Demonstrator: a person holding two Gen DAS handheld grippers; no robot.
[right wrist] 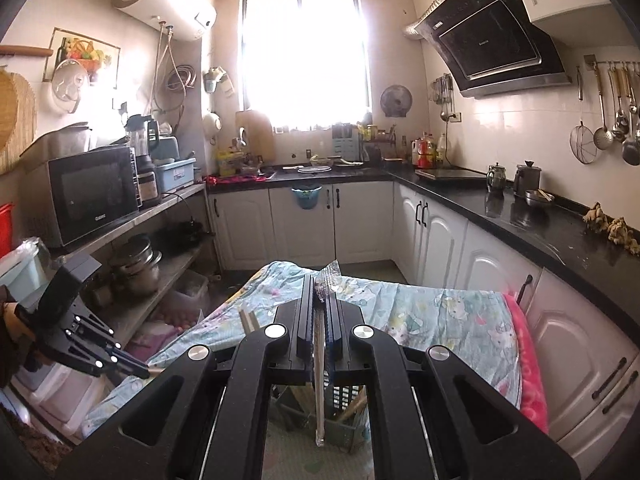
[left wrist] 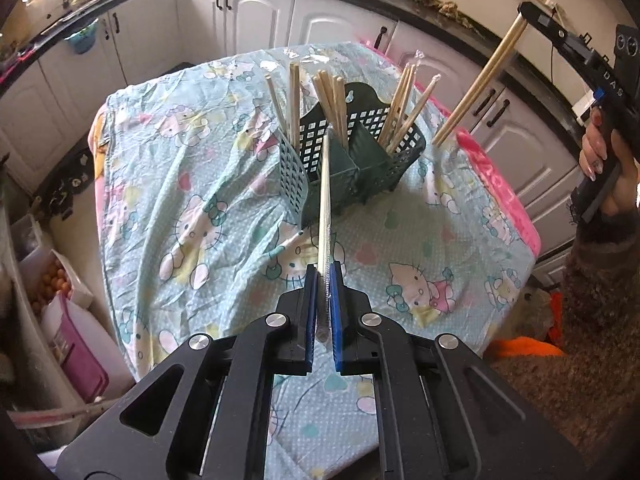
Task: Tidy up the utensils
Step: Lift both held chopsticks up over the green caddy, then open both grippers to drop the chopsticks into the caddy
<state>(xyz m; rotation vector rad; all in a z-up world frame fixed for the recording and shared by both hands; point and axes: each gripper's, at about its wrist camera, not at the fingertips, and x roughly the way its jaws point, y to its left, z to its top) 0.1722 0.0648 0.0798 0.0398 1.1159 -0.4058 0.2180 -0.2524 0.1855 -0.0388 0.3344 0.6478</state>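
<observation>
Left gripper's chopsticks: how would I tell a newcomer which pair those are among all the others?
Start at the table under the cartoon-cat cloth and find the green slotted basket on it. Most chopsticks stand in its compartments. The wrapped pair runs from the shut left gripper up toward the basket, in clear plastic, not yet in any compartment.

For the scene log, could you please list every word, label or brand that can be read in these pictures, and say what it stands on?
"DAS": white letters on the black body of the right tongs, read in the left wrist view.
Microwave: a small brand mark at its lower edge, too blurred to read.
Range hood: a small logo on the glass and stickers at its top, too small to read.
Nothing else is legible.
</observation>
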